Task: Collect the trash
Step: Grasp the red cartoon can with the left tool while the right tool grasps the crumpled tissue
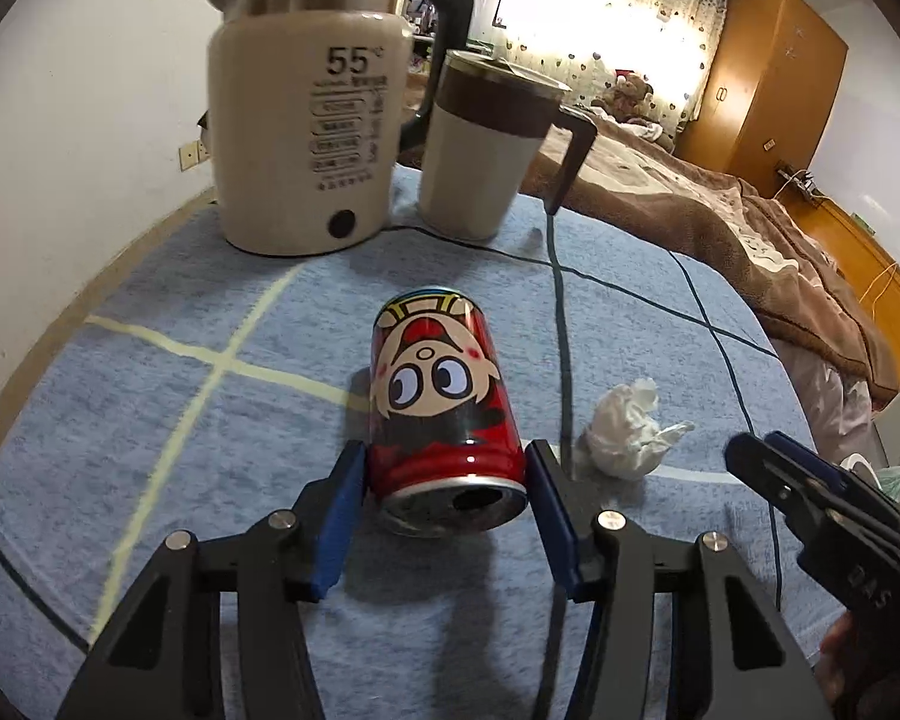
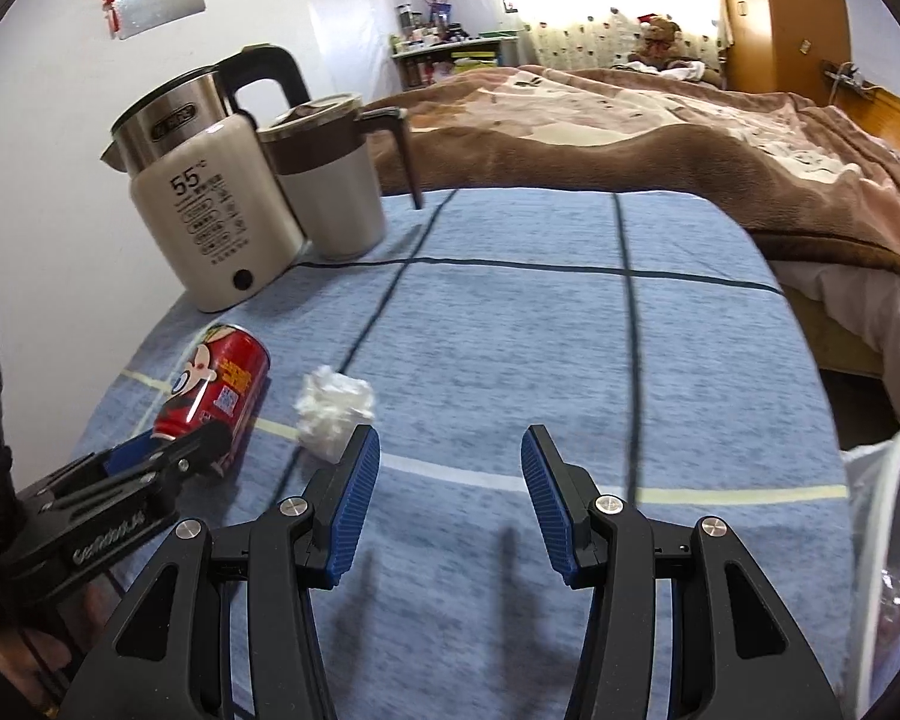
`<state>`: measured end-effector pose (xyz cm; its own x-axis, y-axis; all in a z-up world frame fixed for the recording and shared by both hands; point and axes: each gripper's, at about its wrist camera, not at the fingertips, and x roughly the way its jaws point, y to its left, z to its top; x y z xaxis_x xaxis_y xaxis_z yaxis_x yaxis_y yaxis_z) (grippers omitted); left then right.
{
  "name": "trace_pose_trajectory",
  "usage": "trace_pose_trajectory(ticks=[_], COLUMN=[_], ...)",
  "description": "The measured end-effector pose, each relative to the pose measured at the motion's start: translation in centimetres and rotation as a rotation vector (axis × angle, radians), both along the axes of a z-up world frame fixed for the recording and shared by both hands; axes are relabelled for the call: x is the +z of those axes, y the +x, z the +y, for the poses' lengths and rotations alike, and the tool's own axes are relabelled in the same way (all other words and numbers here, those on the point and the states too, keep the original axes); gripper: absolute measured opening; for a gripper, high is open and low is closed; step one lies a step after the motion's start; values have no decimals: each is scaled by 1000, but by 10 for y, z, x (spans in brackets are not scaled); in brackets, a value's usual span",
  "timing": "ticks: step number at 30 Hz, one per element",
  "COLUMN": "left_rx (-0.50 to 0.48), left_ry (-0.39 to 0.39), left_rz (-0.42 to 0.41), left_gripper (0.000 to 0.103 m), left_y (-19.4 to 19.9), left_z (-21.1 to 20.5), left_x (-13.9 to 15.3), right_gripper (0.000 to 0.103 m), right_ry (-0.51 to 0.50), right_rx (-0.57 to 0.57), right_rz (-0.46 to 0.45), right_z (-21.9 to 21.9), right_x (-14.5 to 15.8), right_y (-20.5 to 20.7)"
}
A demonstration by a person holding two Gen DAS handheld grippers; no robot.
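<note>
Left wrist view: your left hand-held gripper (image 1: pixel 447 468) straddles the lying red can (image 1: pixel 444 414), pads just beside it; your right hand-held gripper (image 2: pixel 450 450) hangs spread near the crumpled tissue (image 2: pixel 333 411)

Both wrist cameras low, angled down, close over table, sharing can (image 1: pixel 444 414), kettle (image 1: pixel 306 138)

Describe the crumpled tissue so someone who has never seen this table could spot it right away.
Start at the cream kettle at the back of the blue cloth. Come forward to the red cartoon can lying on its side. The tissue sits just beside it: a small white crumpled wad, the only soft, colourless thing there.
</note>
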<state>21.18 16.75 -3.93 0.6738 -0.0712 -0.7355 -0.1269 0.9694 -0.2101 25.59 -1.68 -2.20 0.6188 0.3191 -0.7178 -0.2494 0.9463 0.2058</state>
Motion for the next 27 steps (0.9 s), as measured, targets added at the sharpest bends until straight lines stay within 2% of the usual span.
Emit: trace_pose_trajectory(ticks=[5, 12, 20, 22, 27], left_rx=[8, 27, 25, 27, 30], left_ry=[-19, -39, -80, -89, -46], left_rz=[2, -2, 20, 25, -1], left_gripper=[55, 56, 56, 61, 68], left_y=[-6, -12, -8, -6, 1], left_z=[16, 30, 45, 47, 45], left_x=[-3, -6, -11, -13, -6], right_gripper=[50, 50, 50, 50, 50], right_ry=[19, -18, -58, -68, -65], right_rx=[73, 120, 103, 94, 95], right_rz=[-6, 17, 46, 46, 54], right_z=[21, 50, 61, 62, 64], right_x=[-3, -13, -28, -30, -33], right_y=[5, 20, 34, 35, 37])
